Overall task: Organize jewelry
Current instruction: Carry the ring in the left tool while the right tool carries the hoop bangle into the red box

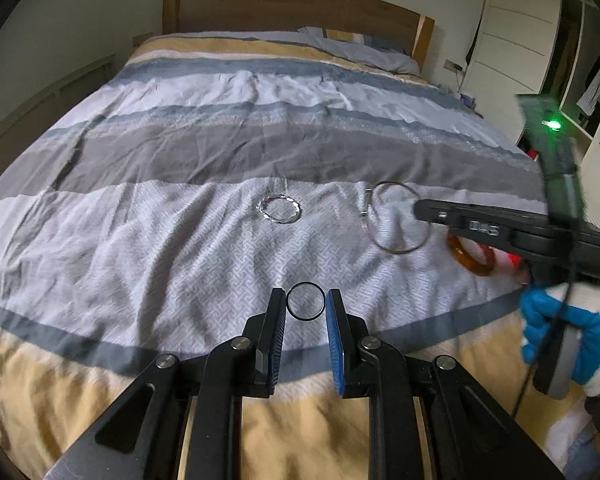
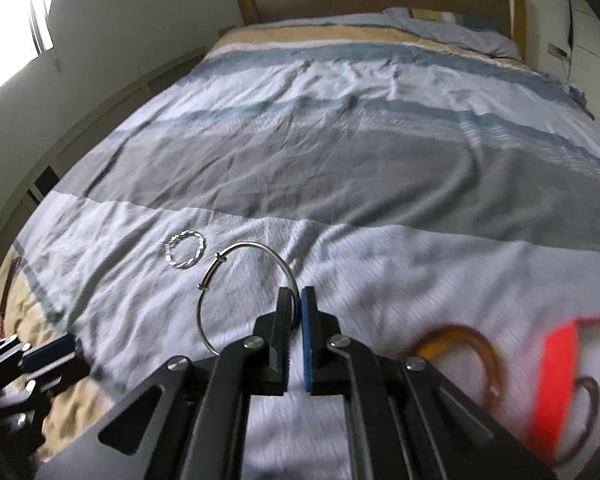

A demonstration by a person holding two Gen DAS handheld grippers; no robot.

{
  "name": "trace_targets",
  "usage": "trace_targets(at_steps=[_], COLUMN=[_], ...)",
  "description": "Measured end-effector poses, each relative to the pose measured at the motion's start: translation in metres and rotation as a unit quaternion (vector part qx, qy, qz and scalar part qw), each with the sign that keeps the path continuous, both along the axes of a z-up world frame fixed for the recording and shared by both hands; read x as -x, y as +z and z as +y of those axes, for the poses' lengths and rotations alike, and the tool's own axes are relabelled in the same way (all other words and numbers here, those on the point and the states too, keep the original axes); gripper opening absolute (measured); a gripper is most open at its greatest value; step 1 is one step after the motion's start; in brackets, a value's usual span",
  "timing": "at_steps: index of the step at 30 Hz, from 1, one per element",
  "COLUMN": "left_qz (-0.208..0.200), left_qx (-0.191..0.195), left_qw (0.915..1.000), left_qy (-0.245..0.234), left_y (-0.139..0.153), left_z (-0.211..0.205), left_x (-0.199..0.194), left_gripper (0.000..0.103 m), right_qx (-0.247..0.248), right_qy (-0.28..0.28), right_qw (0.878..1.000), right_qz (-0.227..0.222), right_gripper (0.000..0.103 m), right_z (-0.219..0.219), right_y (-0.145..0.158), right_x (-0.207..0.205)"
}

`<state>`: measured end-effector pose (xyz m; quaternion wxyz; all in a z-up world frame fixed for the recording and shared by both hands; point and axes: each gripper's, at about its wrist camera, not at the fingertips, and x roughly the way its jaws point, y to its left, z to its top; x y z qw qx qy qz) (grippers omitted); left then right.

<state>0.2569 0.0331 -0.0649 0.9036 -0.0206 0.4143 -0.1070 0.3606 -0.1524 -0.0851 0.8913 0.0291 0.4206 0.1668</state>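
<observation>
1. Bedroom. Work surface is a bed with a crumpled cover striped grey, white, blue and tan [image 1: 204, 240]; wooden headboard [image 1: 292, 8] at the far end, white wardrobe [image 1: 520, 28] on the right.
2. Left gripper [image 1: 306, 300]: jaws narrow, a small thin black ring [image 1: 306, 301] clamped between the pads, clear of the cover.
3. Right gripper [image 2: 296, 300]: jaws pressed together on the rim of a large thin silver wire bangle [image 2: 236, 276], which stands up to the left of the fingers.
4. Twisted silver bracelet [image 1: 280, 210] lies flat on the white patterned band, apart from both tools.
5. Amber translucent bangle [image 2: 460, 344] lies just right of the right gripper, beside a bright red box [image 2: 556, 384]; both blurred.
6. A blue-gloved hand [image 1: 560, 328] holds the right tool's handle.
7. Writing: pale characters on the right tool's body in the left view, too blurred to read.
</observation>
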Motion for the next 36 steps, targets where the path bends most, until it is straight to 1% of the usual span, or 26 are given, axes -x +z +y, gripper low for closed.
trace_targets(at_steps=[5,10,15,18,23,28,31,36], left_qz=[-0.007,-0.014,-0.016,-0.016,-0.009,-0.002,0.002,0.019], left_qx=[-0.003,-0.004,0.0,-0.001,-0.002,-0.002,-0.005,-0.005], left_qw=[0.9999,0.9996,0.9989,0.9979,0.9953,0.9914,0.9886,0.9833], left_qy=[-0.009,-0.024,-0.045,-0.062,-0.096,-0.131,-0.151,-0.181], left_y=[0.017,0.03,0.04,0.043,0.041,0.036,0.032,0.016], left_z=[-0.016,-0.039,-0.07,-0.096,-0.145,-0.193,-0.221,-0.271], left_x=[0.02,0.037,0.049,0.052,0.051,0.045,0.04,0.028], left_gripper=[0.02,0.02,0.02,0.02,0.02,0.02,0.02,0.02], right_qx=[-0.005,-0.004,0.001,0.008,0.011,0.015,0.012,0.012], right_qy=[-0.021,-0.042,-0.078,-0.1,-0.137,-0.156,-0.163,-0.168], right_qw=[1.0,0.999,0.996,0.993,0.989,0.987,0.986,0.986], right_qz=[-0.019,-0.034,-0.05,-0.054,-0.051,-0.044,-0.035,-0.014], right_gripper=[0.004,0.004,0.004,0.004,0.004,0.004,0.004,0.004], right_z=[-0.035,-0.075,-0.133,-0.17,-0.228,-0.268,-0.284,-0.302], right_y=[0.031,0.052,0.069,0.073,0.068,0.055,0.044,0.017], right_x=[0.036,0.066,0.093,0.104,0.113,0.113,0.112,0.109])
